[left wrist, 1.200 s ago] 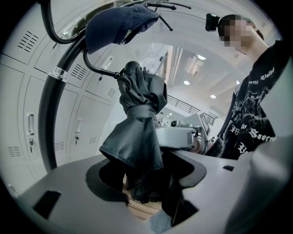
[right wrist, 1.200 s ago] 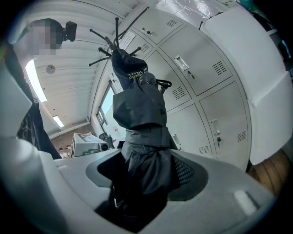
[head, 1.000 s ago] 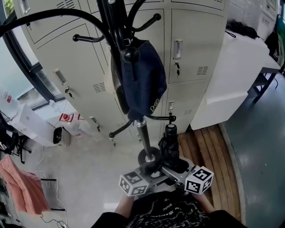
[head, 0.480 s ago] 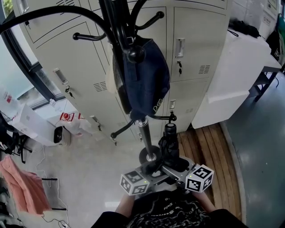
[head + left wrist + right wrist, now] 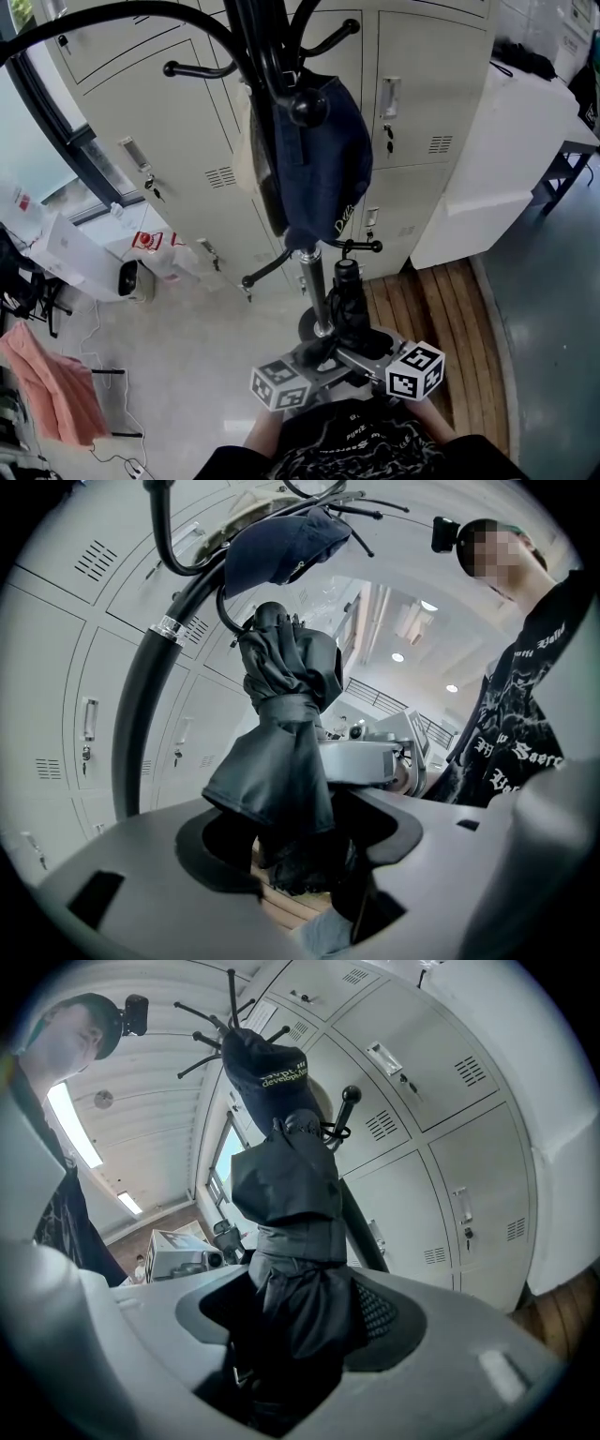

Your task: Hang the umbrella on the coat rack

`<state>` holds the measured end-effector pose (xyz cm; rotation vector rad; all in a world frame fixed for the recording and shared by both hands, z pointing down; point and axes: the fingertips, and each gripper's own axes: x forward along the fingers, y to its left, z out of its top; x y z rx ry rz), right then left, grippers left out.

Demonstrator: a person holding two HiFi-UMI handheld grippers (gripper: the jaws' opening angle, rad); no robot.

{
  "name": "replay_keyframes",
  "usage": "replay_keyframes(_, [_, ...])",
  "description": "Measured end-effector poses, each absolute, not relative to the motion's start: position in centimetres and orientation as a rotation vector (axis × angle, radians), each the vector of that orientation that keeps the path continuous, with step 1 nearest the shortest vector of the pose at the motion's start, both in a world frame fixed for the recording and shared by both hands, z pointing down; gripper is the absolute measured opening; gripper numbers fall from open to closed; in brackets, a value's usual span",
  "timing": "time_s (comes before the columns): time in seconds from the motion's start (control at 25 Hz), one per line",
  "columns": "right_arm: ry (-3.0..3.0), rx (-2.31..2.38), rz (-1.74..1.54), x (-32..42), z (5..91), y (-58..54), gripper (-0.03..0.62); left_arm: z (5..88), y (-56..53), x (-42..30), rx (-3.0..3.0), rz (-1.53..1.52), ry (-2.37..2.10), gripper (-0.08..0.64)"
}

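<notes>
**Little Legible Print Around the Rack**

A navy cap [image 5: 265,1065] on the coat rack [image 5: 265,47] bears pale lettering: the right gripper view shows a word beginning "develop", the head view only a slanted "D". The person's black shirt [image 5: 525,724] carries white gothic print, partly legible, "Saer" among it. The left-hand cube [image 5: 281,386] and right-hand cube [image 5: 415,371] show square black-and-white markers, no words.
</notes>
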<state>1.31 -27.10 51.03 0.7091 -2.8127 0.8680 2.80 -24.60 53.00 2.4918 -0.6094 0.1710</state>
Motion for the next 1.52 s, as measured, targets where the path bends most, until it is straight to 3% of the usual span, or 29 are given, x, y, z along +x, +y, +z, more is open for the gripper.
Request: replay_keyframes(1.52, [-2.622,0.762,0.998,-0.1,57.9,-28.1,0.288,60.0,-25.1,1.2,2.289,0.327,-0.607,0.284])
